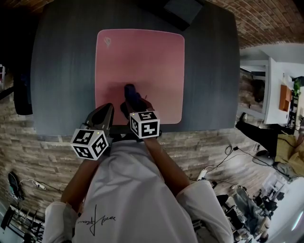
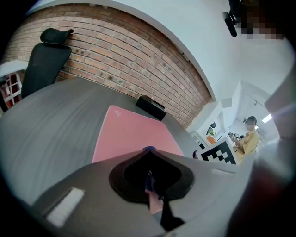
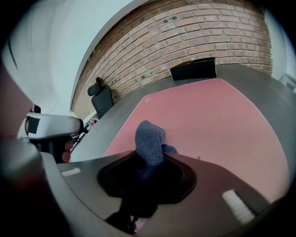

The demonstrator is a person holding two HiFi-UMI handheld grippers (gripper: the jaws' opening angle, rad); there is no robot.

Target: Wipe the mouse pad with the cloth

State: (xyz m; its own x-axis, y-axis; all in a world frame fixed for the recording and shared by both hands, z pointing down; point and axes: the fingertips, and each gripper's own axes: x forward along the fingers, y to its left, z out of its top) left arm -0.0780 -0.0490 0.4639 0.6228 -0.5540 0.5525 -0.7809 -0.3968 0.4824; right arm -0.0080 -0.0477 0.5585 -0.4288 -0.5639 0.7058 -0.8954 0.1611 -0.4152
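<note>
A pink mouse pad [image 1: 142, 61] lies on the dark grey table [image 1: 61, 71]. My right gripper [image 1: 132, 102] is shut on a dark blue cloth [image 1: 130, 92], which sits low over the pad's near part. In the right gripper view the cloth [image 3: 150, 139] bunches up out of the jaws of my right gripper [image 3: 150, 157], with the pad [image 3: 212, 115] beyond. My left gripper [image 1: 108, 108] hovers at the pad's near left corner, to the left of the right one. Its jaws meet at the tip, shut on nothing, in the left gripper view [image 2: 149, 152], above the pad [image 2: 129, 134].
A black box [image 1: 183, 12] lies at the table's far edge, past the pad. A black office chair [image 2: 46, 55] stands to the left by the brick wall. The table's near edge [image 1: 118, 130] runs right under both grippers. A person in yellow [image 2: 249, 139] is far off to the right.
</note>
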